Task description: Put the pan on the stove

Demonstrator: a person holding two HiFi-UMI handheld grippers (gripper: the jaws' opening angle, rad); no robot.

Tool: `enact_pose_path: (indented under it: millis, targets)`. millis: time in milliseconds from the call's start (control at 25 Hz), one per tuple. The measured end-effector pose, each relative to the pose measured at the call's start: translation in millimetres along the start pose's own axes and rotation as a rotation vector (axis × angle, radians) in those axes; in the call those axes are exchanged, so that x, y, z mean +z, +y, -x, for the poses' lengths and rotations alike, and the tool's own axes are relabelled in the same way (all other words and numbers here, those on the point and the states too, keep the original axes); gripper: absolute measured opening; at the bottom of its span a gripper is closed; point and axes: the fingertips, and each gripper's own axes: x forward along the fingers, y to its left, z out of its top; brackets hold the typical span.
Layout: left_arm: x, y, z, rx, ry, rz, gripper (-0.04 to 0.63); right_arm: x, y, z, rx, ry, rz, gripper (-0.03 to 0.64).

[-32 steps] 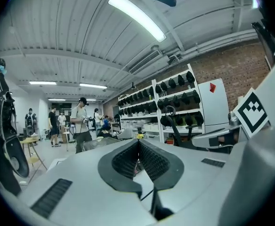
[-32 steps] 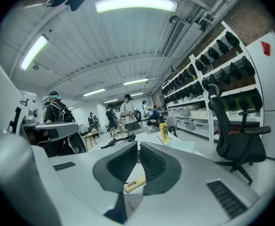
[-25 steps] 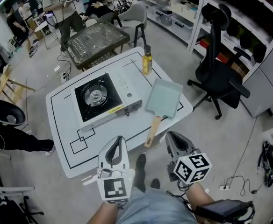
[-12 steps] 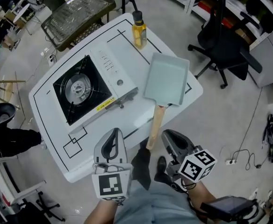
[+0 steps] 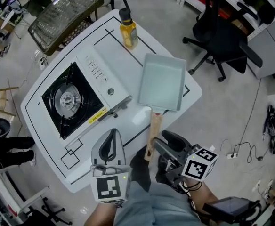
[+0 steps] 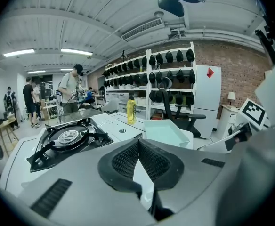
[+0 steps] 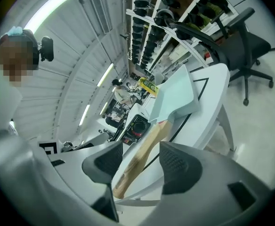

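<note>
A pale blue rectangular pan [image 5: 161, 81] lies on the right side of the white table [image 5: 43, 140]; its wooden handle [image 5: 152, 134] points toward me, past the front edge. The portable gas stove [image 5: 67, 100] sits to the pan's left with nothing on its burner. My right gripper [image 5: 162, 140] is at the handle's near end. Its jaws are opening: in the right gripper view [image 7: 141, 157] the handle [image 7: 144, 147] runs between the spread pads without being pressed. My left gripper [image 5: 111, 134] hovers at the front edge, its jaws [image 6: 138, 142] closed together on nothing.
A yellow oil bottle [image 5: 127, 29] stands at the table's far edge behind the stove and pan. A black office chair [image 5: 222, 32] is right of the table, and a metal wire rack [image 5: 64, 13] stands beyond it. Shelving lines the far right wall.
The table has come closer and the view has tilted down. My right gripper has reached the handle's end and its jaws have spread apart. The pan has not moved.
</note>
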Motion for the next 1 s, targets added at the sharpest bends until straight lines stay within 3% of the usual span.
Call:
enact_pose_path:
  millis: [680,1000]
  targets:
    - [-5.2,39.0,-43.1,-0.01,0.047,0.067,0.018,1.1,-31.5,-58.5,-0.029,0.069,-0.198,0.221]
    - [-10.7,48.3,-44.6,0.006,0.055,0.068,0.018,2.7,-36.3,-67.3,-0.022,0.067,-0.233,0.221]
